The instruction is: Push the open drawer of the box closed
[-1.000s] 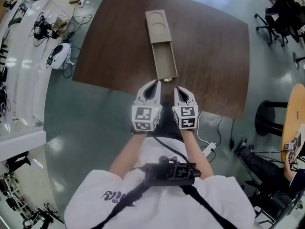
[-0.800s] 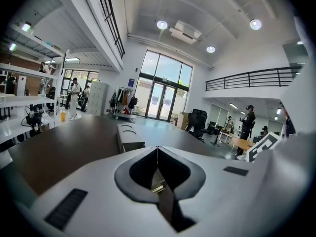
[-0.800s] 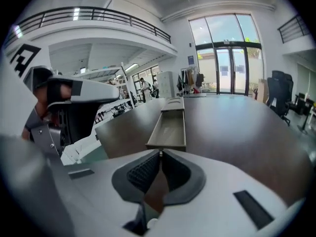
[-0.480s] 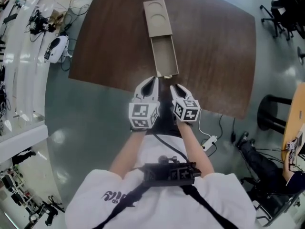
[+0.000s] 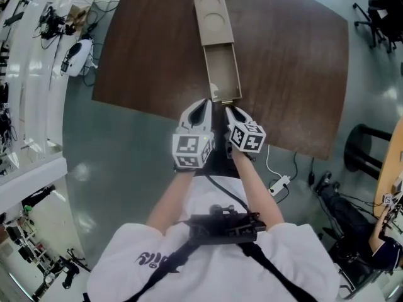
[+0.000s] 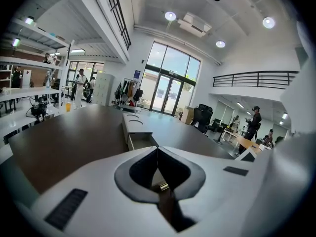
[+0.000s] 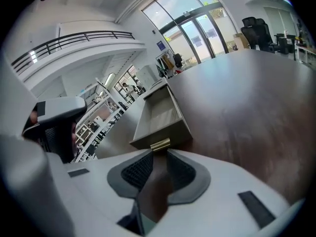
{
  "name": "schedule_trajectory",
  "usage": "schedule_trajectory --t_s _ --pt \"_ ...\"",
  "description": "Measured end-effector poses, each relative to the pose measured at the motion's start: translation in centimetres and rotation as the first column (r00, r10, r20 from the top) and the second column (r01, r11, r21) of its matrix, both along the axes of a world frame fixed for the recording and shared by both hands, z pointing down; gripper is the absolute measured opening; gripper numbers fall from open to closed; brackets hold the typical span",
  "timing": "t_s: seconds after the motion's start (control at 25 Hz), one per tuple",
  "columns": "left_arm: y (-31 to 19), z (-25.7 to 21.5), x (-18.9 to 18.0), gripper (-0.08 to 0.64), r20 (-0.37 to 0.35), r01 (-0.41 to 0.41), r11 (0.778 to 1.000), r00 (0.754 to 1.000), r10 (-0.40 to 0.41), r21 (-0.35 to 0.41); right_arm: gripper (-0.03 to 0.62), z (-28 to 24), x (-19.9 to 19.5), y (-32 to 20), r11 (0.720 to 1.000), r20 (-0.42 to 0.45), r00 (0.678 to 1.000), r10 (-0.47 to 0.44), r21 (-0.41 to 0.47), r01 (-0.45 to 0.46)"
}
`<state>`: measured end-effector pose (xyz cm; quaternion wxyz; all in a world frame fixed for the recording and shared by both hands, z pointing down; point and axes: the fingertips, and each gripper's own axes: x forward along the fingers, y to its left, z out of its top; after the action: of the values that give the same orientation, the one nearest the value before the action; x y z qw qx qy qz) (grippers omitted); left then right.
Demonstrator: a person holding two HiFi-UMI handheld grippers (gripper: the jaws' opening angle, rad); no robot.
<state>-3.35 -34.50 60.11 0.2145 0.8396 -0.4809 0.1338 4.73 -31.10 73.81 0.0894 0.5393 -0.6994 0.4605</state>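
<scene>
A tan box [image 5: 212,17] lies on the dark wooden table [image 5: 145,49], its open drawer [image 5: 225,71] pulled toward me. The drawer front carries a small brass knob [image 7: 160,144] and sits at the table's near edge. My left gripper [image 5: 201,107] is shut and empty, just left of the drawer front; past its tips the drawer [image 6: 143,141] shows. My right gripper [image 5: 230,111] sits right below the drawer front. In the right gripper view its jaws stand a narrow gap apart, with the knob just beyond the tips and nothing held.
The near table edge [image 5: 157,109] runs just under both grippers. Off the table, a white bench [image 5: 25,74] with gear stands left. A black stool [image 5: 365,150] and office chairs [image 5: 384,11] stand right. A cable and power strip [image 5: 280,184] lie on the floor.
Both grippers have come forward to the drawer front, and the right one has tilted and closed in on the knob. The drawer looks as far open as before.
</scene>
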Motion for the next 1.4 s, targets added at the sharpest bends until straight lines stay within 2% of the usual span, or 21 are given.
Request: schedule_trajectory --t_s 0.44,0.84,1.2,1.4 --pt "-1.6 0.8 -0.6 0.009 -0.002 0.006 0.999 1.000 -0.006 -0.033 0.084 1.0 -1.0 -1.9 0.999 0.066 0.998 -0.001 -0.049 0.005" --pt "-2.6 0.9 -1.8 0.009 0.033 0.042 0.999 0.999 -0.041 -0.032 0.075 0.6 -1.4 -3.7 0.999 0.059 0.998 -0.013 -0.047 0.016" --pt "-4.3 2.1 -2.3 0.009 0.027 0.061 0.996 0.998 -0.059 -0.069 0.075 0.8 -1.4 -6.2 0.999 0.035 0.999 -0.014 -0.043 0.015" --pt "-5.7 2.8 -2.4 0.009 0.024 0.057 0.995 0.998 -0.055 -0.084 0.075 0.3 -2.0 -6.4 1.000 0.062 0.998 0.005 -0.019 -0.004"
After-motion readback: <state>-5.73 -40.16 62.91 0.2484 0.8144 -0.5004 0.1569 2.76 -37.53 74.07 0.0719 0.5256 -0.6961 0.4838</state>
